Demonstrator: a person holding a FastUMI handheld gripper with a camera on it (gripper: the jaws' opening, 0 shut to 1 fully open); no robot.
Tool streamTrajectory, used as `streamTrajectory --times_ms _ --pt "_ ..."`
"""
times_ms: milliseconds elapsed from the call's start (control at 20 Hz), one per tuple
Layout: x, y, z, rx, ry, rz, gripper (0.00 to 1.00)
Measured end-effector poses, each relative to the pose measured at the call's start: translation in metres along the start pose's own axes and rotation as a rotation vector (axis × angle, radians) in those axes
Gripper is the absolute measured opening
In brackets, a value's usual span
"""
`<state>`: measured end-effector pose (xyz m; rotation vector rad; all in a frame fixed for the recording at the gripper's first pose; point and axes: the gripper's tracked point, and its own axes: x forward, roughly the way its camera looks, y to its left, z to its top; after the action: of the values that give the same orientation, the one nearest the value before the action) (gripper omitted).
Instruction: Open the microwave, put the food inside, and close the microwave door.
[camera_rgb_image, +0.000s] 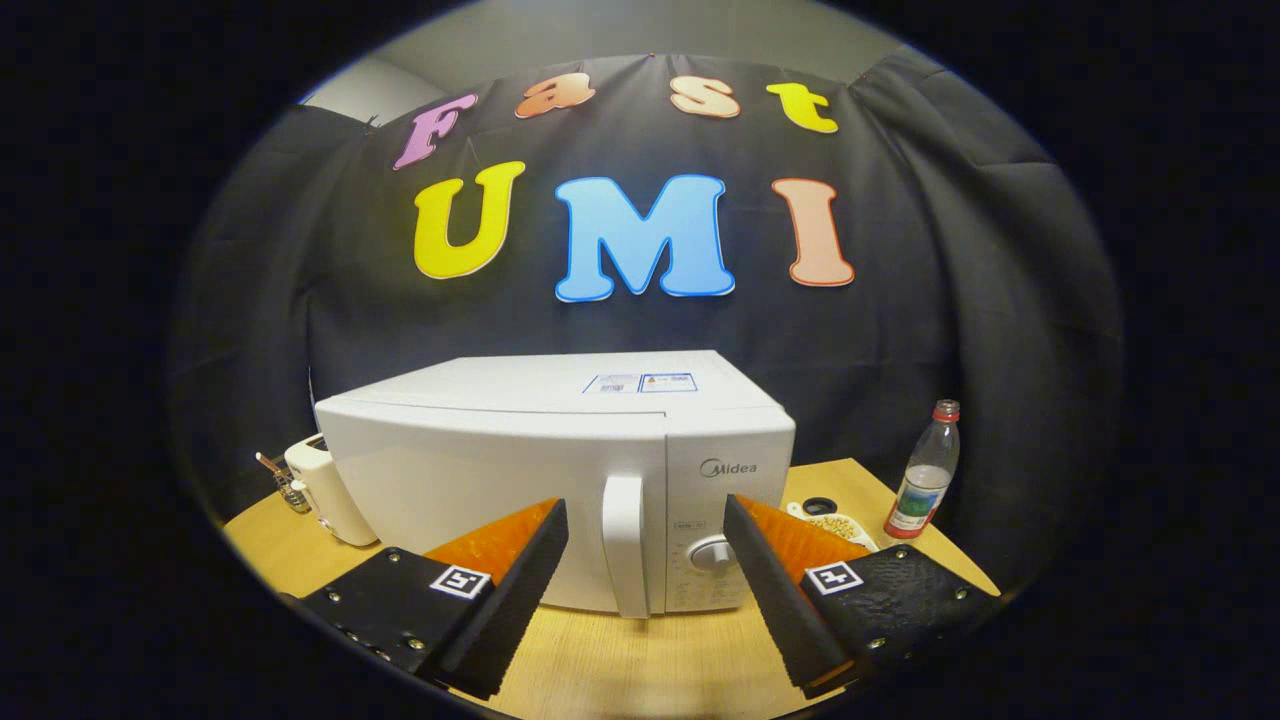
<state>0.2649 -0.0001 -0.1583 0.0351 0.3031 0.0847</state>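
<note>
- Nearest of all is the tool (645, 545), held over the near edge of the counter with its two fingers spread wide apart and nothing between them; it is released and grasps nothing.
- One square black-and-white marker sits on each finger, two in all.
- One pale wooden counter (640, 650) carries everything in the scene.
- One white box-shaped microwave (550, 470) stands on the counter just beyond the fingertips, its door shut.
- One white vertical door handle (625, 545) on the microwave lies in line with the gap between the two fingers, a little nearer the left finger, and is not touched by either.
- One round white dial (712, 552) sits on the microwave's control panel, right of the handle and just left of the right finger.
- One clear plastic bottle with a red cap (925, 470) stands upright on the counter to the right of the microwave, well apart from it and beyond the right finger.
- One small white dish (835, 520) holding something pale and yellowish lies on the counter between the microwave and the bottle, partly hidden by the right finger; what the food is cannot be told.
- One white appliance (325, 490) stands on the counter at the microwave's left, close against its side.
</note>
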Motion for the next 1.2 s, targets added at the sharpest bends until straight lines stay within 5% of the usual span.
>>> streamTrajectory --times_ms 200,350,400,550,600,650,750,1200 --pt "0.022 0.009 -0.020 -0.013 0.063 0.013 0.78" --pt "0.030 0.004 -0.027 -0.019 0.090 -0.024 0.71" --pt "0.029 0.005 -0.026 -0.014 0.087 -0.034 0.48" --pt "0.035 0.009 -0.036 0.004 0.118 -0.064 0.41" --pt "0.033 0.009 -0.037 0.001 0.136 -0.066 0.28" --pt "0.029 0.007 -0.035 0.002 0.129 -0.074 0.28" --pt "0.029 0.008 -0.036 0.001 0.145 -0.055 0.12" --pt "-0.029 0.024 -0.051 -0.040 0.163 -0.097 0.12"
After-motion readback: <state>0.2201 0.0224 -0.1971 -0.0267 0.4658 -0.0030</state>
